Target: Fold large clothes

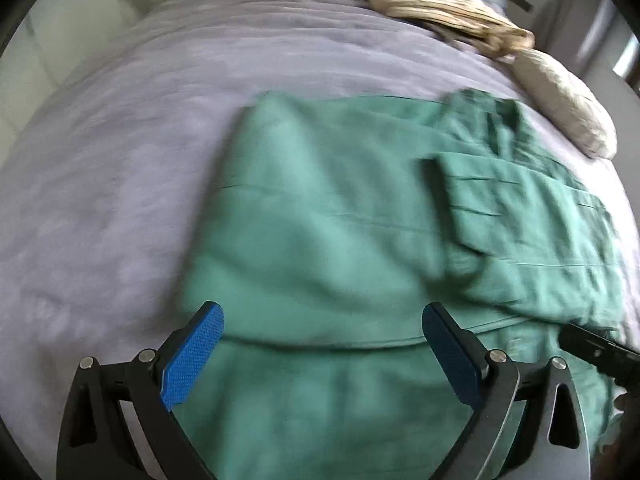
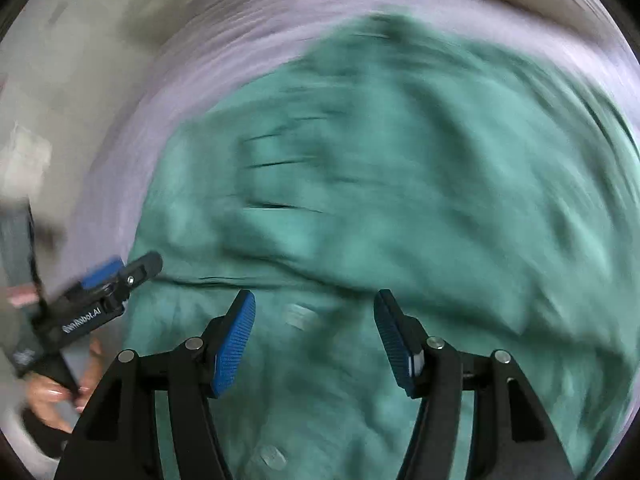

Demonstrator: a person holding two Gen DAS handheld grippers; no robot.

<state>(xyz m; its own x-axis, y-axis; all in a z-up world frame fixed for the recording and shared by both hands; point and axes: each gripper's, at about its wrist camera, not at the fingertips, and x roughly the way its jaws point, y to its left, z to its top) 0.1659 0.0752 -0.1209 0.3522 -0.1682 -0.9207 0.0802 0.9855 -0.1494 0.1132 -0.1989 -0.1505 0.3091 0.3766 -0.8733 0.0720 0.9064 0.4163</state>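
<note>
Green garment [image 1: 340, 208] fills the frame's centre and lower half on the lilac bedspread [image 1: 120, 160], under both the left gripper [image 1: 323, 354] and right gripper [image 2: 315, 342], each spread wide, holding nothing.

bed with lilac cover [image 1: 132, 168], green garment [image 1: 320, 216] spread flat, two beige pillows [image 1: 560, 108] [image 1: 444, 8] beyond

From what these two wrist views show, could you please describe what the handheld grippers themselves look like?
Each gripper, left and right, has matte black angular linkage arms with round silver pivot pins, ending in two flat fingers faced with blue textured pads. Seen from the right wrist view, the left gripper's black body carries white lettering. The bare hand gripping it shows no sleeve.
</note>
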